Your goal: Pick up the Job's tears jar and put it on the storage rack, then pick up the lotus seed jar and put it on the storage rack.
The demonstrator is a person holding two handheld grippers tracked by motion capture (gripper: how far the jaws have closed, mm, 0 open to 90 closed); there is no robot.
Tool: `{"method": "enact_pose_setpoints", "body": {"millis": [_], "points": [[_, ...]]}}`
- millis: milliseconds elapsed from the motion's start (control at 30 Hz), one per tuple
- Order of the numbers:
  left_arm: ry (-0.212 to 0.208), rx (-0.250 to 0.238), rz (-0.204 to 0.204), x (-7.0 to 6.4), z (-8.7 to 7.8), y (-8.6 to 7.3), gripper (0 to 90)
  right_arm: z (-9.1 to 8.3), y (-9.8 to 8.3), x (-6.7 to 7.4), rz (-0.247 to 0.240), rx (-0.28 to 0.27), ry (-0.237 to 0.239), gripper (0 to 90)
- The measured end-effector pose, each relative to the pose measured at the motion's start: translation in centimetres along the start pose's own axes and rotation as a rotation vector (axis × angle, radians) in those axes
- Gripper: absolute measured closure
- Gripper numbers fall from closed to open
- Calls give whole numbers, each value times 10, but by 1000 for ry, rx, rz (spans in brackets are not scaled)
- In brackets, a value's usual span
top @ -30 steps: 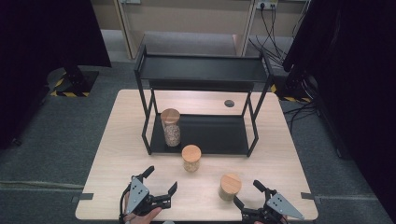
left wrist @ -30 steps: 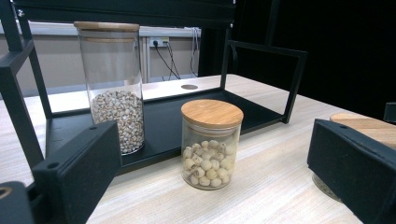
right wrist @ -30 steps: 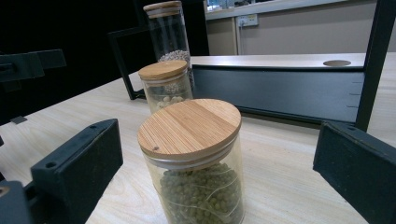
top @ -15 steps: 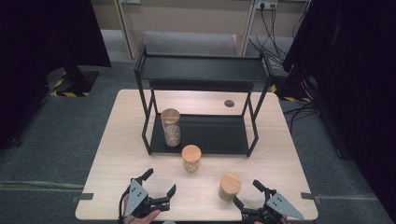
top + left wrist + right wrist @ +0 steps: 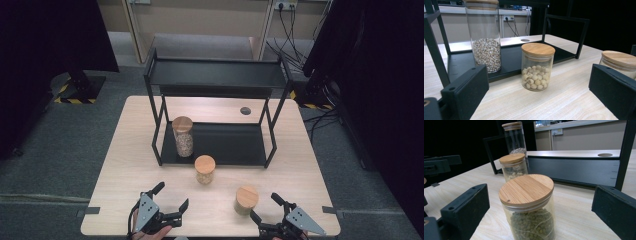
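Wooden table [image 5: 125, 150] at centre frame; left gripper [image 5: 170, 204] and right gripper [image 5: 266, 207] gape wide near the green-bean jar [image 5: 246, 200], bottom.

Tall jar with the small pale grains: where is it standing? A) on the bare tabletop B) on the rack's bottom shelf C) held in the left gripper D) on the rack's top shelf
B: the tall jar stands upright on the left end of the black rack's bottom shelf, with both short jars out on the table in front.
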State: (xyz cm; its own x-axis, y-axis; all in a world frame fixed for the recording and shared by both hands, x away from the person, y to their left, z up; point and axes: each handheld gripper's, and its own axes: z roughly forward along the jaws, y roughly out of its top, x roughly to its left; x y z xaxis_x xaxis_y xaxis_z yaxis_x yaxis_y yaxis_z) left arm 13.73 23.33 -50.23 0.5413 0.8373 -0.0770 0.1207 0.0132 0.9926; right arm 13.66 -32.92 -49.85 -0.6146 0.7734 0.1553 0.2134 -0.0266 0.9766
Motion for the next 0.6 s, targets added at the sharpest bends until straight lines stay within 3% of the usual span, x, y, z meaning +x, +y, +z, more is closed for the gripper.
{"method": "enact_pose_setpoints", "body": {"millis": [600], "points": [[3, 1, 0, -1, -1, 0, 22, 0, 0, 0, -3, -1, 0, 17]]}}
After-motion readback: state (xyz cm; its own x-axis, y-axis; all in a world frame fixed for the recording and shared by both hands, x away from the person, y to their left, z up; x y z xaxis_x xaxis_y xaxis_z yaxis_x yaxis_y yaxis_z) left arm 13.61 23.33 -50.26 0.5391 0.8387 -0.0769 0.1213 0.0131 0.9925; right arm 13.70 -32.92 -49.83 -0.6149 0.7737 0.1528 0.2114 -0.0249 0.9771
